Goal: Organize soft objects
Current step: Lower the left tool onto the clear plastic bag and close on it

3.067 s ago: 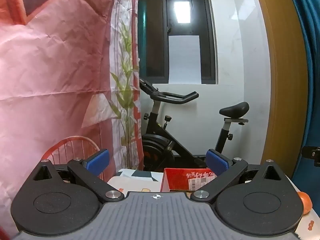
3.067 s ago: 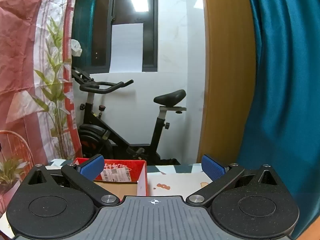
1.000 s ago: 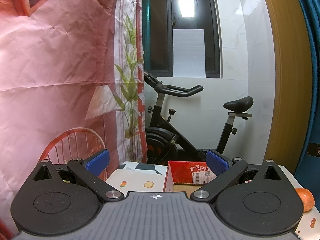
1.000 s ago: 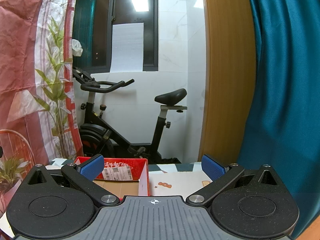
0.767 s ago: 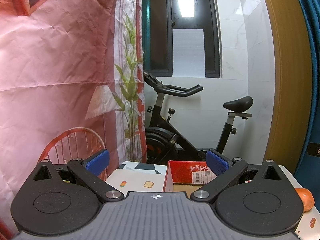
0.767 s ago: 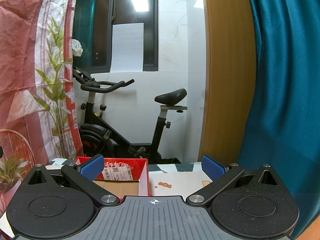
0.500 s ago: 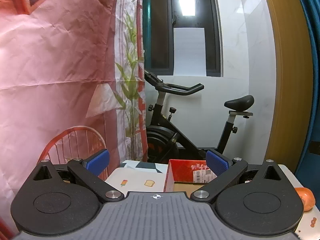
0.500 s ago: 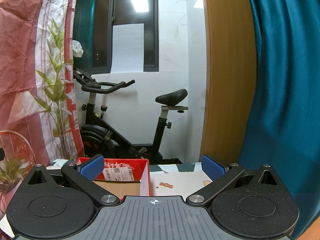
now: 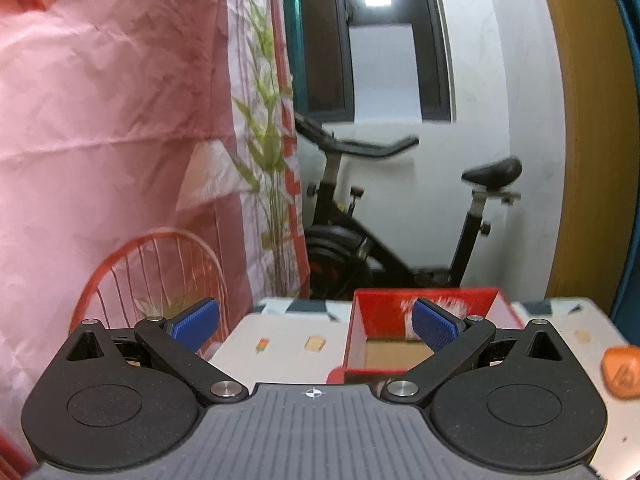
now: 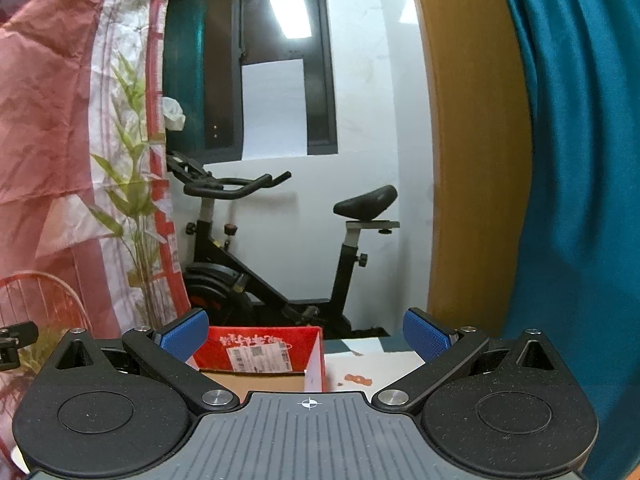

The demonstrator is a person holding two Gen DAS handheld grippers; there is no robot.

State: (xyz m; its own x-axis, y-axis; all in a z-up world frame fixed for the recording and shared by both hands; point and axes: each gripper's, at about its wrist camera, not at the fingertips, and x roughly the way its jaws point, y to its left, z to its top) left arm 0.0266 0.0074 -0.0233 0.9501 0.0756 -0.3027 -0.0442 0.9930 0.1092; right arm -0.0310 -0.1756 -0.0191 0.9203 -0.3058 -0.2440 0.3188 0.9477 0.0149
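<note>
An open red cardboard box [image 9: 400,312] [image 10: 260,348] with a brown floor and a white label stands on a white table [image 9: 280,340] [image 10: 380,364]. An orange soft object [image 9: 622,372] lies on the table at the right edge of the left wrist view. My left gripper [image 9: 316,322] is open above the table's near side, with its right blue pad in front of the box. My right gripper [image 10: 306,334] is open too, held before the box's right wall. Nothing sits between either pair of fingers.
A black exercise bike [image 9: 400,232] [image 10: 280,248] stands behind the table against a white wall. A pink printed cloth [image 9: 100,120] hangs on the left above a red wire chair [image 9: 160,272]. A wooden door frame [image 10: 472,140] and a teal curtain [image 10: 580,160] close off the right.
The left gripper has tilted down and shifted left, so more of the table and box shows. The right view has shifted slightly. Both grippers stay open.
</note>
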